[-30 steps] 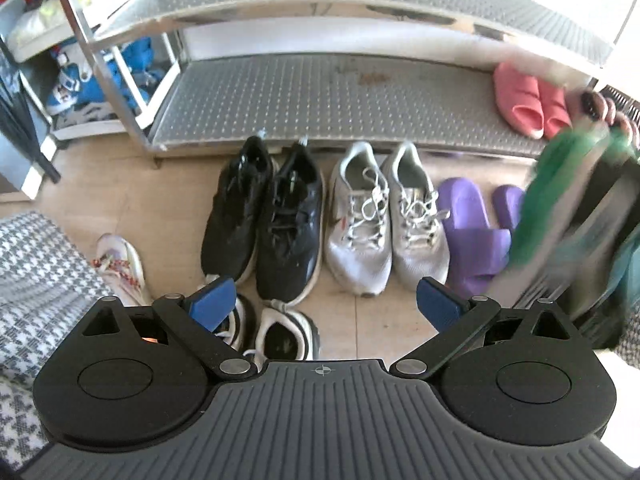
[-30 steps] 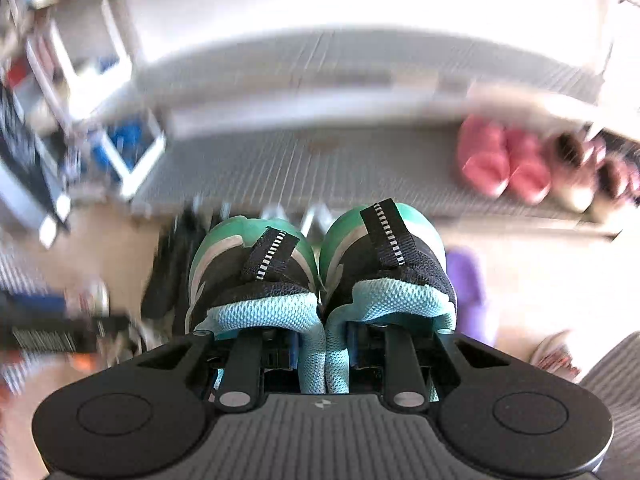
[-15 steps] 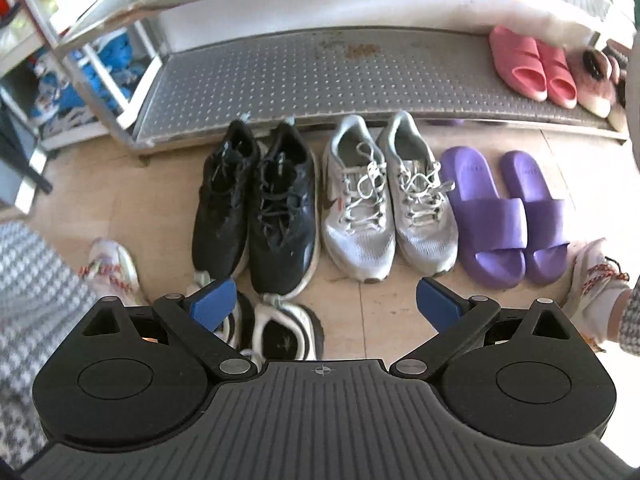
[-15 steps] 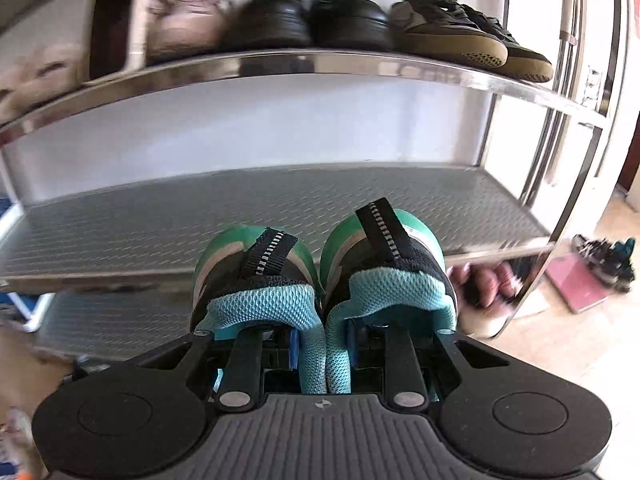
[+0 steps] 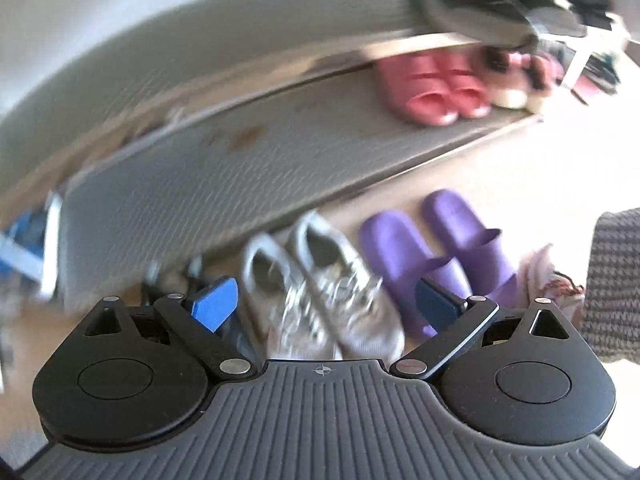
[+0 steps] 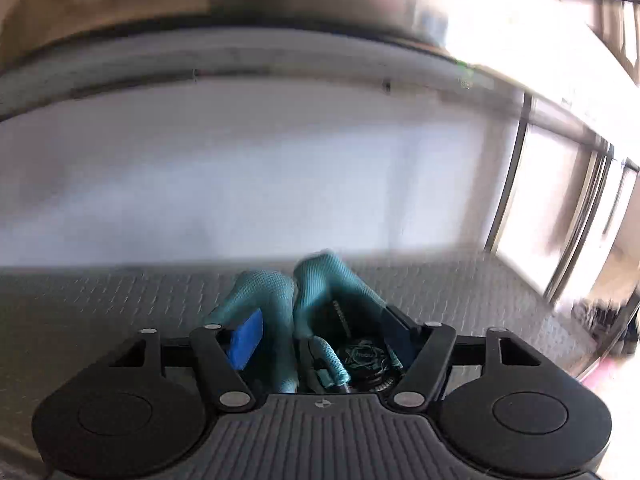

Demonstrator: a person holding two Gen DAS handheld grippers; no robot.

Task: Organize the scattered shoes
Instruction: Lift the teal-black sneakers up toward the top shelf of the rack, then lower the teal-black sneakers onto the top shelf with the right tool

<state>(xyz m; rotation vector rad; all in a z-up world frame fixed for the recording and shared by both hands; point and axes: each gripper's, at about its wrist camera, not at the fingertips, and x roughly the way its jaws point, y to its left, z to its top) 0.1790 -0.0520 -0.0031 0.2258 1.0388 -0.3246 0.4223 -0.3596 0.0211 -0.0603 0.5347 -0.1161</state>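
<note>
Right gripper (image 6: 320, 336): jaws opening, no longer clamped on the 2 teal shoes (image 6: 304, 300), which now rest on the metal shelf (image 6: 100, 300) between the pads. Left gripper (image 5: 324, 304): jaws apart, empty, now over grey sneakers (image 5: 320, 280) beside purple slippers (image 5: 432, 252).

Right gripper (image 6: 320, 338) jaws opening, no longer clamped on the teal shoes (image 6: 304, 312); pair now resting on the grated shelf (image 6: 460, 292), heels between the spread pads, apparently untouched. Rack seen closer than before. Left gripper (image 5: 324, 300) swung right: black sneakers mostly out of frame, grey sneakers (image 5: 320, 288) and purple slides (image 5: 432, 248) nearer centre, view tilted and blurred.
</note>
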